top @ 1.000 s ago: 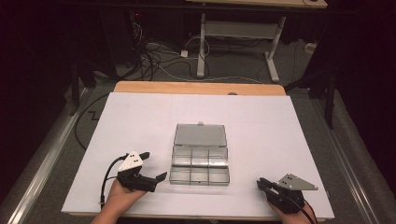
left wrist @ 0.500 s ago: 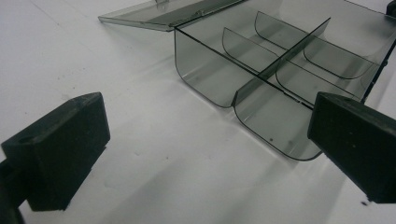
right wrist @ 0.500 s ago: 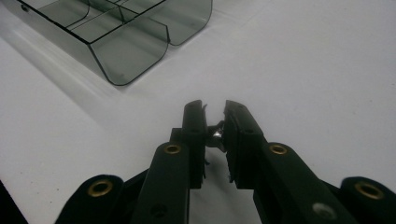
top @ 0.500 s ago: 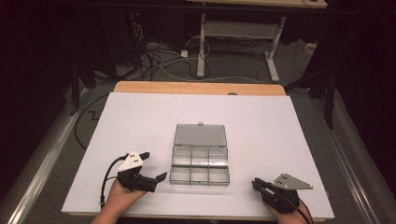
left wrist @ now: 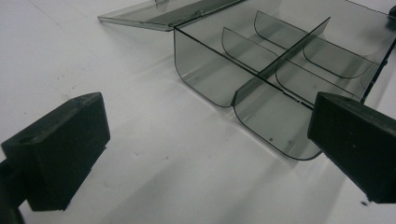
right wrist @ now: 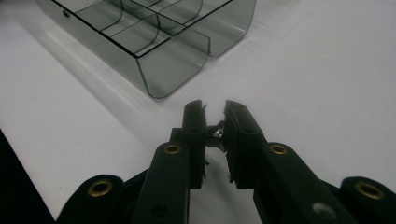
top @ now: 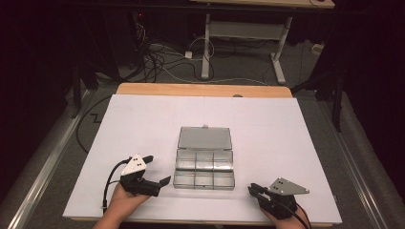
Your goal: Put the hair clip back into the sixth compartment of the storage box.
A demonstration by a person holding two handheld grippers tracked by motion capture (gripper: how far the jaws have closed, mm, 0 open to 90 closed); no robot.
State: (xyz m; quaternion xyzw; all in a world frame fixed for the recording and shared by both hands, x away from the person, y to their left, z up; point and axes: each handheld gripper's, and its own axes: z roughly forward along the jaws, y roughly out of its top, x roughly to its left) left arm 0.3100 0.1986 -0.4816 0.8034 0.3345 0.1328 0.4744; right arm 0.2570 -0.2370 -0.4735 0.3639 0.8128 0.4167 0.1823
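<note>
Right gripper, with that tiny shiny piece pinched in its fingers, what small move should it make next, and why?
Probably carry the small shiny metal piece forward over the clear smoke-grey plastic compartment box. The right gripper sits short of the box's near corner, its fingers nearly closed on the piece; the lid lies open and the compartments look empty. What the piece is cannot be told.

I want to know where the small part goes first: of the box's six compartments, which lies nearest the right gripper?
The near-row compartment at the right end of the clear smoky plastic organiser box: its rounded corner faces the right gripper, closer than the other five.
</note>
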